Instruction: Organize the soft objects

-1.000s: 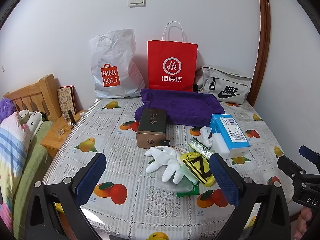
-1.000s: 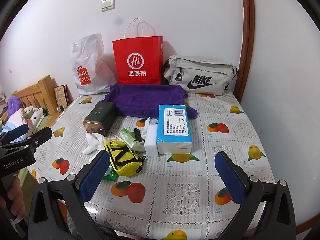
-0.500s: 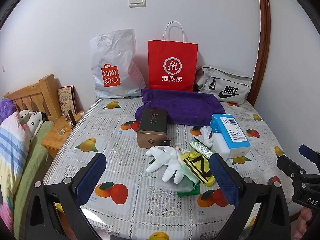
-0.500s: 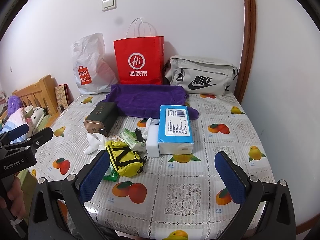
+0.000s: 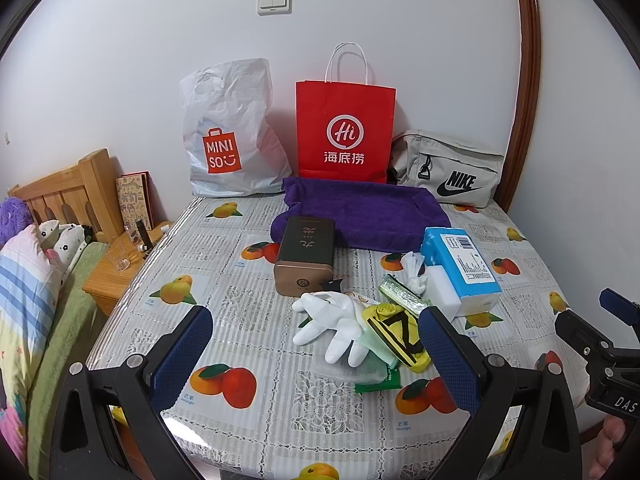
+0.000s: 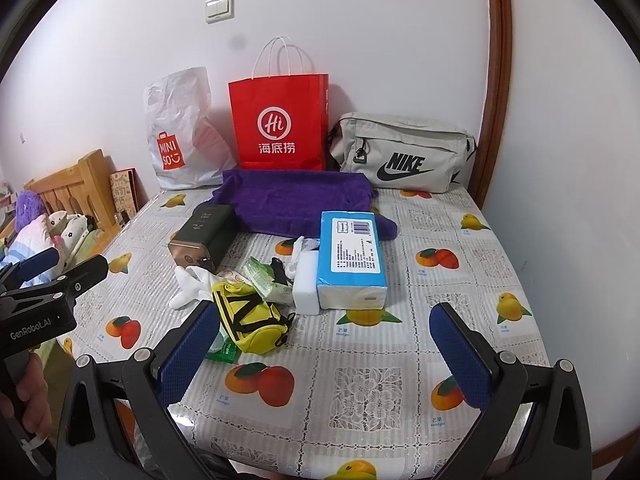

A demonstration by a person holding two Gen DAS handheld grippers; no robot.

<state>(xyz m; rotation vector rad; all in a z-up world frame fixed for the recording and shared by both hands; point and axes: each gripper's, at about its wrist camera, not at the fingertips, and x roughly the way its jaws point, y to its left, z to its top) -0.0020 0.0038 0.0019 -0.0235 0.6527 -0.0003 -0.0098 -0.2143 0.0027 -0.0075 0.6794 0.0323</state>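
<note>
Left wrist view: left gripper (image 5: 316,354) gapes wide, holding nothing, above the glossy fruit-print tablecloth (image 5: 240,304); rubbery white gloves (image 5: 334,326) and yellow fabric pouch (image 5: 396,334) lie between. Right gripper (image 6: 326,350) likewise wide, empty.

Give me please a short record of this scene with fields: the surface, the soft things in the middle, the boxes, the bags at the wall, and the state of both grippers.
surface: table with fruit-print cover
soft things: white gloves, yellow pouch, purple towel
boxes: blue tissue pack, dark tin box
touching: the pouch lies on the gloves' right edge
bags at wall: white Miniso bag, red paper bag, grey Nike bag
left gripper: open, holds nothing, before the gloves
right gripper: open, holds nothing
</note>
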